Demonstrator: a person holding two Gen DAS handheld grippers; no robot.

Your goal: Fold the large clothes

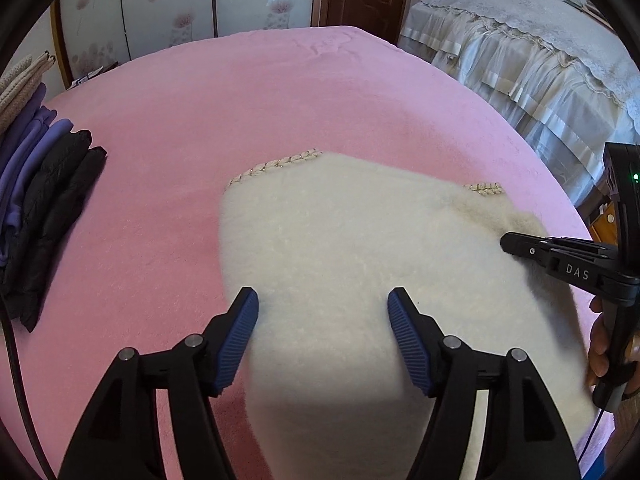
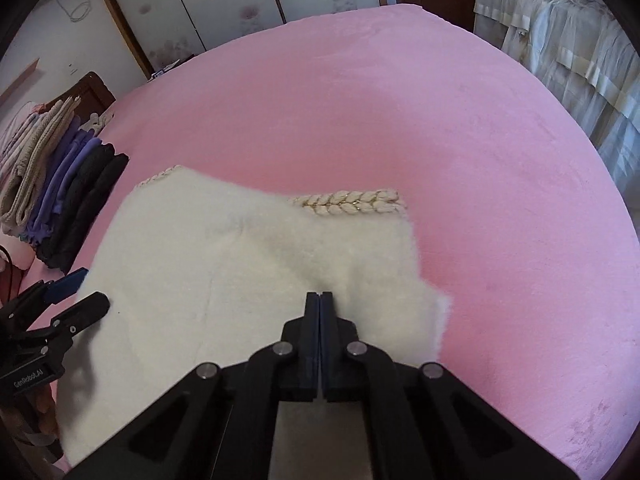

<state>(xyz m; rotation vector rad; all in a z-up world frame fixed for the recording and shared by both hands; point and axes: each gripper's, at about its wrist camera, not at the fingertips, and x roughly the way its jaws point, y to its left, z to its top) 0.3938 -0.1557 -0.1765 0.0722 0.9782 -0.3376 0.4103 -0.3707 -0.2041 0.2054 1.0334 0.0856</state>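
A fluffy cream garment (image 1: 360,240) with braided trim (image 1: 276,166) lies folded on the pink bed (image 1: 180,120); it also shows in the right wrist view (image 2: 248,264), with its trim (image 2: 352,202) at the far edge. My left gripper (image 1: 322,304) is open, its blue pads just above the garment's near left part, holding nothing. My right gripper (image 2: 320,300) has its jaws pressed together over the garment's right part; whether cloth is pinched between them is hidden. The right gripper also shows in the left wrist view (image 1: 508,244), and the left gripper in the right wrist view (image 2: 86,292).
A stack of folded clothes (image 1: 44,200), black, purple and beige, lies at the bed's left edge, also in the right wrist view (image 2: 68,196). A lace-covered piece of furniture (image 1: 520,48) stands beyond the bed's right side. Wardrobe doors (image 1: 180,4) and a wooden door are behind.
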